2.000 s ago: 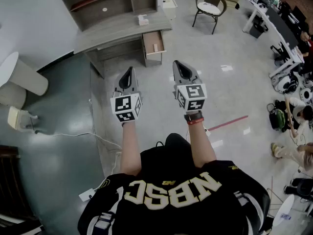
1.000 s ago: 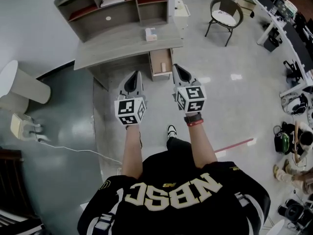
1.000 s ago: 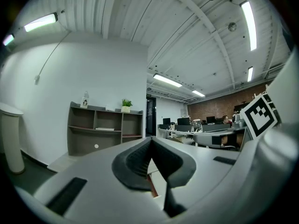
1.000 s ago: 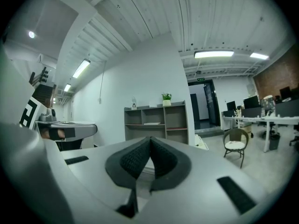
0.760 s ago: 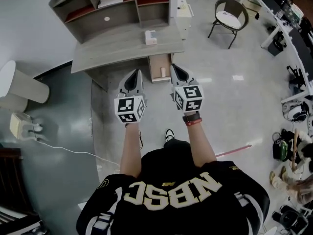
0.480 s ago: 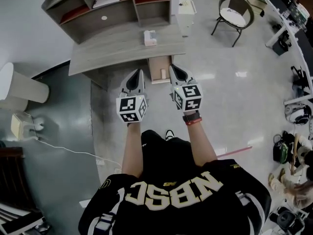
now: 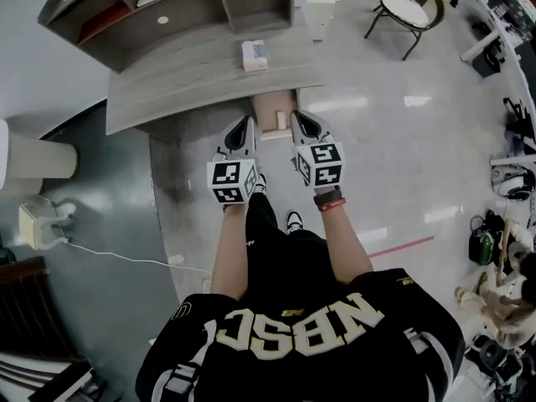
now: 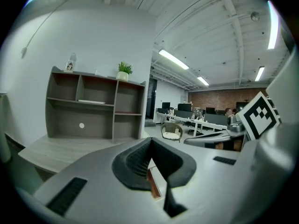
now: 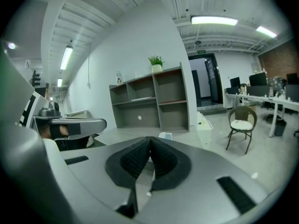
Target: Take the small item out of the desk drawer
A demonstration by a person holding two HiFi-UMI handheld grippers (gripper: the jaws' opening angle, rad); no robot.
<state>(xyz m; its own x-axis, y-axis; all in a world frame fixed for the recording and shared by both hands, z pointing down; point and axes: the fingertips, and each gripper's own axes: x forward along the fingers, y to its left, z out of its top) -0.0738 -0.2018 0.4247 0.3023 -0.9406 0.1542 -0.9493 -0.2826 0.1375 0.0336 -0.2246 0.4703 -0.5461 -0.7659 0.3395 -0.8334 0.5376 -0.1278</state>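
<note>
Hovering with left tongs [image 7: 245,125] and right tongs [image 7: 296,117] both clenched on nothing, side by side at the open drawer [image 7: 270,105] under the table [image 7: 193,74]; leaving the item [image 7: 282,121] lying inside, beside the right tip.

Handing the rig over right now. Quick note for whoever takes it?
Left claw: shut, empty, held up in front of the desk, touching nothing.
Right claw: shut, empty, level with the left one.
Drawer: pulled open under the desk's right end. The small item stands inside it.
Done: the drawer is open and both claws face it.
Left: open one claw, reach into the drawer, close on the item and lift it out.
</note>
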